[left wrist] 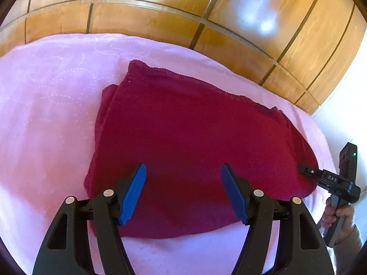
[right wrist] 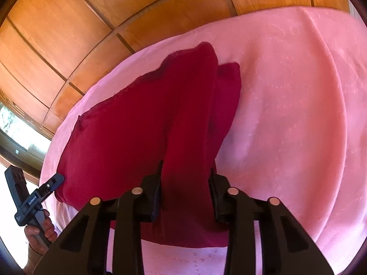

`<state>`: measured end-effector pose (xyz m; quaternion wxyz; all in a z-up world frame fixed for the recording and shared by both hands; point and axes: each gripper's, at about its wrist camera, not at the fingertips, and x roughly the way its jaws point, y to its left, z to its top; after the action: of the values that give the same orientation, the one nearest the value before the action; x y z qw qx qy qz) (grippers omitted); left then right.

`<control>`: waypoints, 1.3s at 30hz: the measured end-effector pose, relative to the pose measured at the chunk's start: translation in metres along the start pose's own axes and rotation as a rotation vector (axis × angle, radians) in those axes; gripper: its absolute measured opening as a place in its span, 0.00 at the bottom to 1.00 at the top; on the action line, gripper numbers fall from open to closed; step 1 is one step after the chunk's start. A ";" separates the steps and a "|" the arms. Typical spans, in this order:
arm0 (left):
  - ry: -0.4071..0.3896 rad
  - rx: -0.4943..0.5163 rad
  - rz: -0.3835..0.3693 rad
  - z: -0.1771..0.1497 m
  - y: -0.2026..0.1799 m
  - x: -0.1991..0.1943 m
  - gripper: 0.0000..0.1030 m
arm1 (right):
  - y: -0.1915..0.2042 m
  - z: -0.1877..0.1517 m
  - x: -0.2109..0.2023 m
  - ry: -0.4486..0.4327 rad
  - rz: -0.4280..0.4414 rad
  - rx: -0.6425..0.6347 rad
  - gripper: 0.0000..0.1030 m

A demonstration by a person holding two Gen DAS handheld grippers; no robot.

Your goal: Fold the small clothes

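A dark red garment [left wrist: 183,119] lies folded over on a pink quilted sheet [left wrist: 45,114]. My left gripper [left wrist: 183,169] hangs open just above its near part, blue pads [left wrist: 134,192] wide apart with nothing between them. In the right wrist view a raised ridge of the garment [right wrist: 128,123] fills the gap of my right gripper [right wrist: 186,167], whose fingers [right wrist: 156,197] press on it from both sides. From the left wrist view the right gripper [left wrist: 305,169] shows side on at the garment's right edge. The left gripper [right wrist: 58,180] shows at the garment's left edge.
Glossy wooden panelling [left wrist: 160,16] rises right behind the sheet. The pink sheet [right wrist: 286,114] stretches wide to the right of the garment. A person's hand [left wrist: 337,215] holds the right gripper's handle. A window [right wrist: 13,123] shows at far left.
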<state>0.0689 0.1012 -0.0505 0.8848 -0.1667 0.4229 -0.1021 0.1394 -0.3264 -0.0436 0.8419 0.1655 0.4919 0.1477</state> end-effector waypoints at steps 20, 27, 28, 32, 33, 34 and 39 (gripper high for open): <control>-0.031 -0.192 -0.300 0.020 0.045 -0.029 0.64 | 0.169 0.045 -0.011 -0.044 0.348 -0.250 0.24; -0.100 -0.272 -0.353 0.026 0.070 -0.060 0.64 | 0.254 0.010 0.064 0.110 0.380 -0.400 0.24; -0.109 -0.273 -0.341 0.026 0.072 -0.063 0.64 | 0.259 0.006 0.070 0.122 0.378 -0.414 0.24; -0.112 -0.301 -0.344 0.031 0.080 -0.068 0.64 | 0.283 -0.015 0.093 0.150 0.306 -0.520 0.26; -0.112 -0.304 -0.347 0.031 0.082 -0.069 0.64 | 0.287 -0.021 0.094 0.147 0.292 -0.553 0.30; -0.113 -0.305 -0.351 0.033 0.082 -0.071 0.64 | 0.287 -0.025 0.093 0.147 0.311 -0.563 0.41; -0.108 -0.305 -0.384 0.042 0.078 -0.072 0.66 | 0.287 -0.041 0.064 0.094 0.393 -0.613 0.61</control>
<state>0.0599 0.2054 -0.0047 0.8352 -0.3807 0.3459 -0.1945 0.1089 -0.0352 0.0089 0.7844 -0.0101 0.4221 0.4544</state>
